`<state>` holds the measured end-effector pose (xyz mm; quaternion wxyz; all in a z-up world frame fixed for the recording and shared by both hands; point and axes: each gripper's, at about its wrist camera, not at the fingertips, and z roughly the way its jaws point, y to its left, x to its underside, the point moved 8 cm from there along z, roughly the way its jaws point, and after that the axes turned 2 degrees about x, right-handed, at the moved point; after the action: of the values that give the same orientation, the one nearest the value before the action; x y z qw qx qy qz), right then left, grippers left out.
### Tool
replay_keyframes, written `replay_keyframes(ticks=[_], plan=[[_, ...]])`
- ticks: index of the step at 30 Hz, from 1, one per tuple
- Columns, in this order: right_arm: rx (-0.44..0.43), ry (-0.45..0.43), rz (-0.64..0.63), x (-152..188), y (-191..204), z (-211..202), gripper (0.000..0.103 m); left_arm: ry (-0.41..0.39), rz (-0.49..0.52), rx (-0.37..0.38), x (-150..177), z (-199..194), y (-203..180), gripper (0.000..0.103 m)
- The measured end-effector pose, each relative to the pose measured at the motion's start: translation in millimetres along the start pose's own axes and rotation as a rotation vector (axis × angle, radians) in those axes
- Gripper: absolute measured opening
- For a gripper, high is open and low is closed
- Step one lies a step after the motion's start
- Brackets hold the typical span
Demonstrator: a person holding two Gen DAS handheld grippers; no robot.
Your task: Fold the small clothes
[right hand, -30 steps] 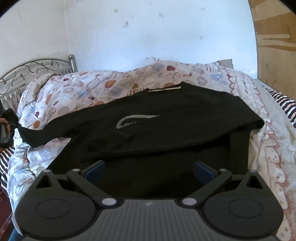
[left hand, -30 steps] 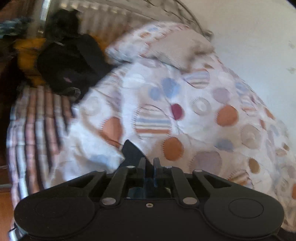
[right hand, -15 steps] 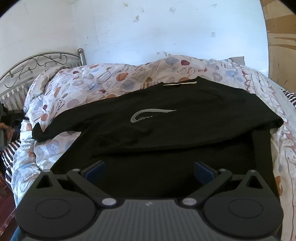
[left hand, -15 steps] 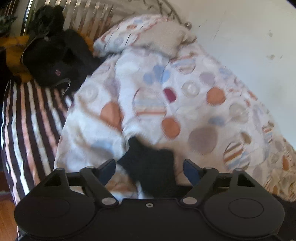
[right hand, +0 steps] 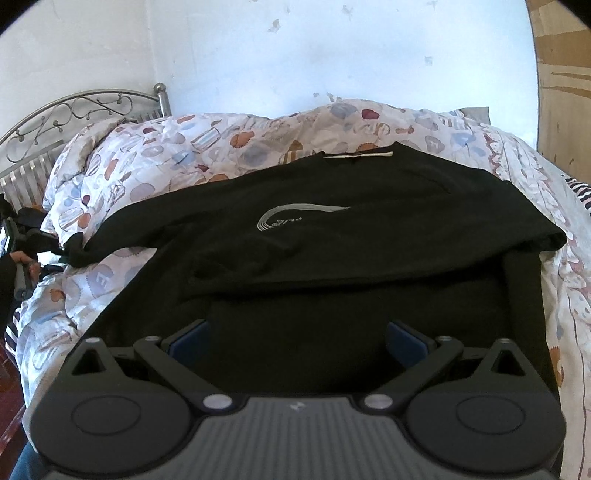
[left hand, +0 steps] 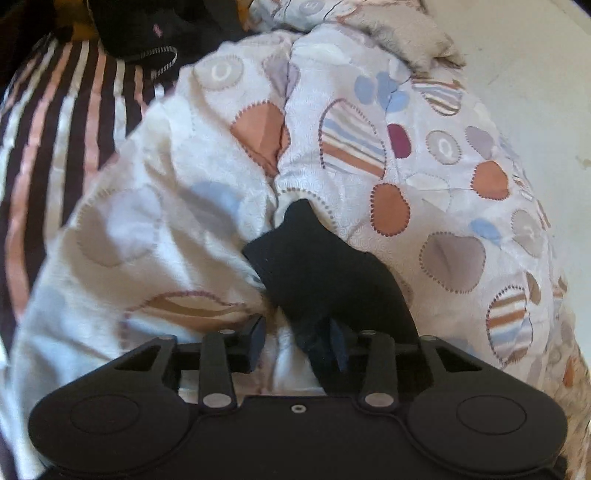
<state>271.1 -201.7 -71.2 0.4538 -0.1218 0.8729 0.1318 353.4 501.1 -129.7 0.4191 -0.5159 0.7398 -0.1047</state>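
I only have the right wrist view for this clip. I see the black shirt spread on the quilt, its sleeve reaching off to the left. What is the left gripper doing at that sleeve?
Observer: The left gripper has the sleeve end between its closing jaws; a gap remains on one side.
Operator: What lies beyond the sleeve?
Observer: A striped sheet beside the quilt.
Operator: Any other clothes there?
Observer: A dark pile sits at the far end of that sheet.
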Motion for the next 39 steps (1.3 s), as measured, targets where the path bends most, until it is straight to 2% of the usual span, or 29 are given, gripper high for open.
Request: replay_keyframes(ticks=[4, 6, 7, 9, 10, 13, 27, 30, 36, 39], plan=[[-0.004, 0.007, -0.011, 1.5, 3.2, 1.6, 0.103, 0.002, -0.07, 0.013, -0.1, 11.9, -3.6, 0.046], [-0.004, 0.009, -0.025, 2.4, 5.1, 1.6, 0.103, -0.01, -0.105, 0.032, 0.1, 13.1, -3.4, 0.038], [-0.003, 0.009, -0.033, 2.8, 5.9, 1.4, 0.103, -0.01, -0.113, 0.049, 0.7, 13.8, -5.1, 0.025], [-0.002, 0.009, -0.043, 3.1, 6.6, 1.1, 0.103, -0.025, -0.097, 0.044, 0.0, 13.5, -7.5, 0.019], [-0.002, 0.008, -0.044, 3.0, 6.6, 0.6, 0.103, -0.036, -0.083, 0.039, -0.6, 12.3, -8.2, 0.013], [-0.003, 0.002, -0.036, 2.4, 5.7, -1.5, 0.103, -0.066, -0.1, 0.044, -2.5, 4.5, -5.9, 0.009], [-0.038, -0.01, -0.02, 4.2, 10.0, -6.5, 0.103, -0.145, 0.018, 0.048, -12.3, -100.9, 1.8, 0.008], [-0.044, -0.012, -0.018, 4.6, 12.4, -8.0, 0.103, -0.144, 0.005, 0.036, -4.3, -117.6, 12.0, 0.008], [-0.046, -0.003, -0.021, 7.7, 13.6, -10.1, 0.103, -0.133, 0.016, -0.031, 17.4, -120.2, 34.1, 0.008], [-0.044, -0.01, -0.016, 7.5, 12.2, -13.5, 0.103, -0.144, 0.032, -0.041, 18.5, -117.9, 29.3, 0.008]])
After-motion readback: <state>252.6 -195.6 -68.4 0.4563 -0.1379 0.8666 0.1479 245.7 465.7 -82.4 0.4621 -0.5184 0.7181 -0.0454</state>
